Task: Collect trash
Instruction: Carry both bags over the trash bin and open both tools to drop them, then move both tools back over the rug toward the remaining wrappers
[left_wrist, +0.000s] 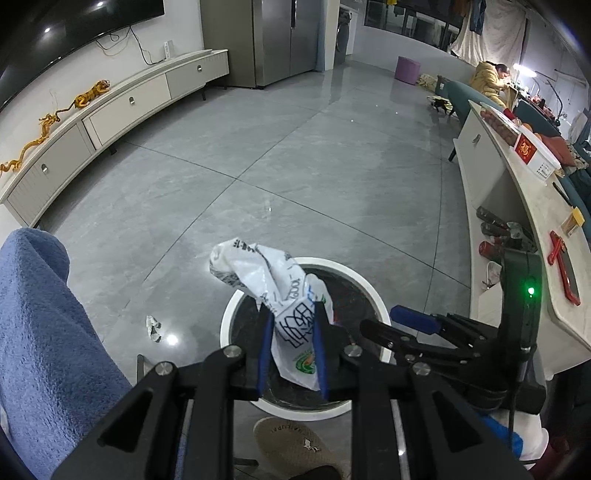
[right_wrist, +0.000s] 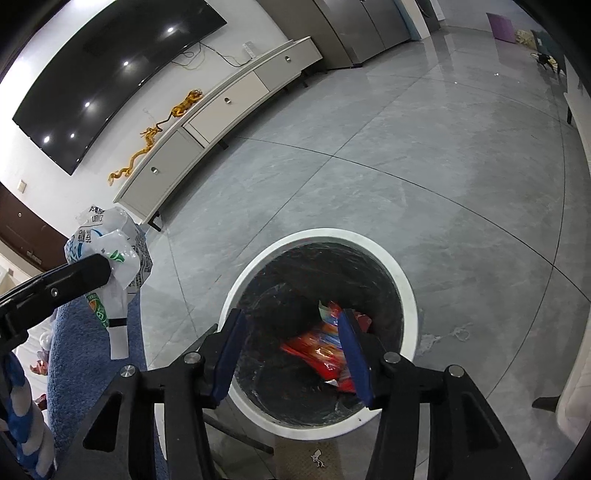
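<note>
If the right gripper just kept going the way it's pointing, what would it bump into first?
Probably the red snack wrapper lying inside the white-rimmed bin; the open right gripper points into its mouth, though depth is unclear.

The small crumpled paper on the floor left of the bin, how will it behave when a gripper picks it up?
The crumpled paper looks thin and wadded, so it is probably very light and would squash between the pads. It lies low on a glossy tiled floor, so it may slide away if nudged. It looks unlikely to roll far, since its shape is irregular.

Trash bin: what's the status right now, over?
Left gripper shut on white plastic bag above bin. Right gripper open; red wrapper in bin. Paper scrap on floor.
</note>
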